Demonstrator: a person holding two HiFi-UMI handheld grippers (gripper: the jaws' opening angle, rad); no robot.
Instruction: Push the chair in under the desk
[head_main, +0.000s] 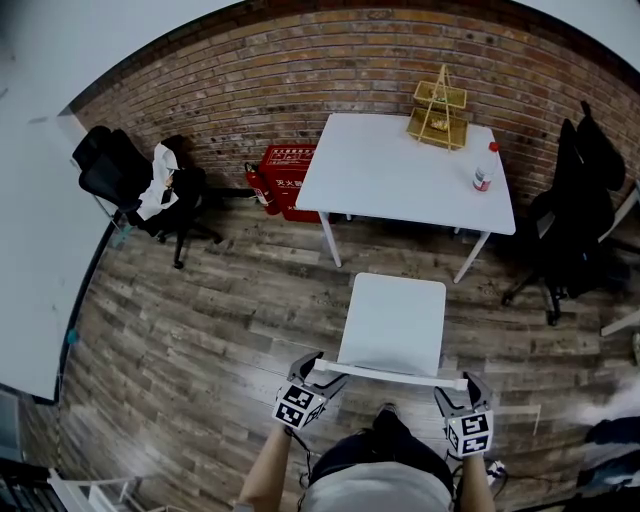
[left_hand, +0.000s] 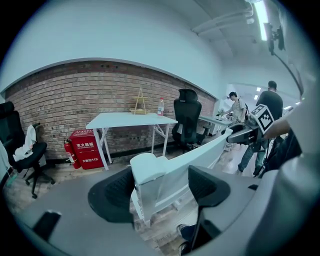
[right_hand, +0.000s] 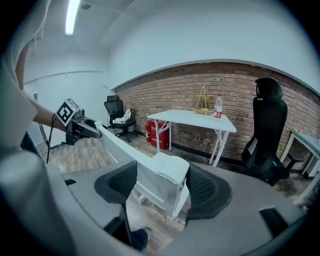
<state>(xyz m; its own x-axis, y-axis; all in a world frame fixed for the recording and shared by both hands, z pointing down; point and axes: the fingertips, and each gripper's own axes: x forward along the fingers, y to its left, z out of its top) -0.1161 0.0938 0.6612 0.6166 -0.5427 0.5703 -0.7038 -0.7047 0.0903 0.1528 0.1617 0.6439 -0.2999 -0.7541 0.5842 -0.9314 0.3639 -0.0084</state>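
Observation:
A white chair (head_main: 395, 320) stands on the wood floor facing the white desk (head_main: 400, 170), its seat front a short way from the desk's near edge. My left gripper (head_main: 312, 375) is shut on the left end of the chair's backrest rail (head_main: 390, 374), and my right gripper (head_main: 462, 390) is shut on its right end. In the left gripper view the rail's corner (left_hand: 150, 167) sits between the pads of that gripper (left_hand: 162, 187), with the desk (left_hand: 127, 120) beyond. The right gripper (right_hand: 161, 187) holds the other corner (right_hand: 167, 172) in the same way.
A wooden rack (head_main: 440, 110) and a bottle (head_main: 484, 170) stand on the desk. A red box (head_main: 285, 180) and a fire extinguisher (head_main: 262, 188) sit by its left legs. Black office chairs stand at the left (head_main: 130, 180) and right (head_main: 580, 210). People (left_hand: 270, 105) stand far off.

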